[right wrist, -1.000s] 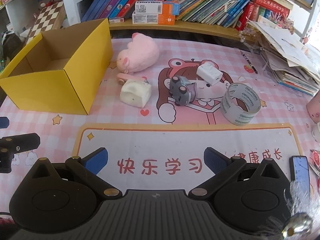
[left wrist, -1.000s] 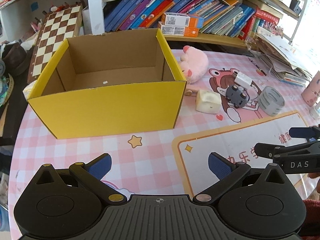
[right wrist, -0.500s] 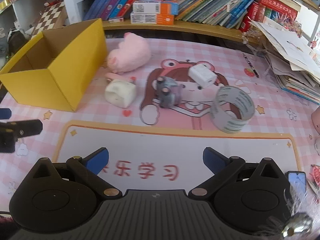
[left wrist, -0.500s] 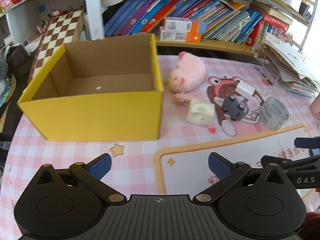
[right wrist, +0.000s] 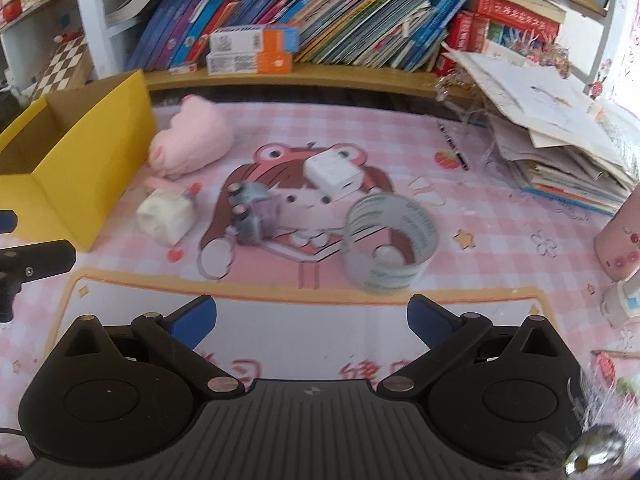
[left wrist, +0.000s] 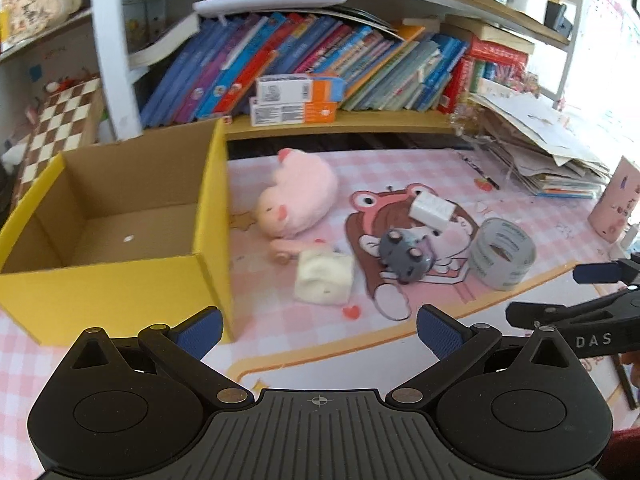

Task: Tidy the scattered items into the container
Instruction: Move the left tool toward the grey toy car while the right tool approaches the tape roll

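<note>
An open yellow cardboard box (left wrist: 108, 280) (right wrist: 76, 172) stands empty at the left. Right of it lie a pink plush (left wrist: 298, 198) (right wrist: 192, 140), a cream squishy block (left wrist: 324, 278) (right wrist: 168, 220), a small pink toy car (left wrist: 286, 249), a grey toy (left wrist: 404, 256) (right wrist: 252, 212), a white charger (left wrist: 432, 210) (right wrist: 332, 170) and a tape roll (left wrist: 500, 254) (right wrist: 390, 244). My left gripper (left wrist: 318, 332) is open and empty, short of the cream block. My right gripper (right wrist: 312, 316) is open and empty, short of the tape roll.
A bookshelf (left wrist: 320, 68) runs along the back edge. A pile of papers and books (right wrist: 560, 148) sits at the back right, a pink cup (right wrist: 620, 244) at the far right. A chessboard (left wrist: 52, 128) leans behind the box. The pink printed mat (right wrist: 280, 332) lies under both grippers.
Both grippers moved right and forward: the box slid left in both views, and the toys and tape roll came closer and more central. Both stayed open.
</note>
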The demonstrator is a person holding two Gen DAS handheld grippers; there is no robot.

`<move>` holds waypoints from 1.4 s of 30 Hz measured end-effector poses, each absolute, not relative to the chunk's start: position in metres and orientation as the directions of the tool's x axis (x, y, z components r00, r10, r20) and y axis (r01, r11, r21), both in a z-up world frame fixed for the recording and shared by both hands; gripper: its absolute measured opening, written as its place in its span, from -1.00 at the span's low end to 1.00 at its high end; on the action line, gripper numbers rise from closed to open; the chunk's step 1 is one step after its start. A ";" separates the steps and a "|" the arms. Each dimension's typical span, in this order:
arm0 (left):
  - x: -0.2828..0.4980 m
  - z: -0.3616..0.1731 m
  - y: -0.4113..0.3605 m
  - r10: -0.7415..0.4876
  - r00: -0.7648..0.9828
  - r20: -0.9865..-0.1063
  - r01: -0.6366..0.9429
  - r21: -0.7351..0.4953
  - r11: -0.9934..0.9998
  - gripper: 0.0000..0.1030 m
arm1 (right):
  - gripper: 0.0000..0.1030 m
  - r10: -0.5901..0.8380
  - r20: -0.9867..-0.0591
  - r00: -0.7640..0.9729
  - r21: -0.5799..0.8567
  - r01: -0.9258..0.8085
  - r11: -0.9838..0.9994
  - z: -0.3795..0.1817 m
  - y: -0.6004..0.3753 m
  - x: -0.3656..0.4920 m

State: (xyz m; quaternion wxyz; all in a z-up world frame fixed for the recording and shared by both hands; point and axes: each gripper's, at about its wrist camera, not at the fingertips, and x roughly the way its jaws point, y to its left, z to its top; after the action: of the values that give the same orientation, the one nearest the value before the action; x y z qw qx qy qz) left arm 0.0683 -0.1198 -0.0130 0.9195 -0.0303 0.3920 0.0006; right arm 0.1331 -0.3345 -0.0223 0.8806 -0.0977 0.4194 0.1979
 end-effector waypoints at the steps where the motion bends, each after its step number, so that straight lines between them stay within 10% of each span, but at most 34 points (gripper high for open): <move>1: 0.073 -0.014 -0.122 -0.032 0.686 -0.727 -0.015 -0.059 0.998 1.00 | 1.00 0.267 -0.776 0.571 -0.005 -0.429 0.903 -0.023 -0.337 0.137; 28: 0.160 -0.044 -0.162 -0.076 0.534 -0.842 0.028 -0.072 0.997 0.94 | 0.96 0.268 -0.771 0.578 0.074 -0.336 0.939 -0.053 -0.378 0.215; 42: 0.172 -0.056 -0.172 -0.075 0.541 -0.838 0.085 -0.034 0.996 0.64 | 0.47 0.238 -0.793 0.560 0.072 -0.301 0.951 -0.070 -0.384 0.239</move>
State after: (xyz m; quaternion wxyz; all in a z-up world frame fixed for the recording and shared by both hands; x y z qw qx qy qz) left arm 0.1720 -0.1720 -0.0560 0.8778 0.0053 0.4768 -0.0454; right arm 0.2394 -0.3837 -0.0697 0.8826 -0.0357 0.4433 0.1526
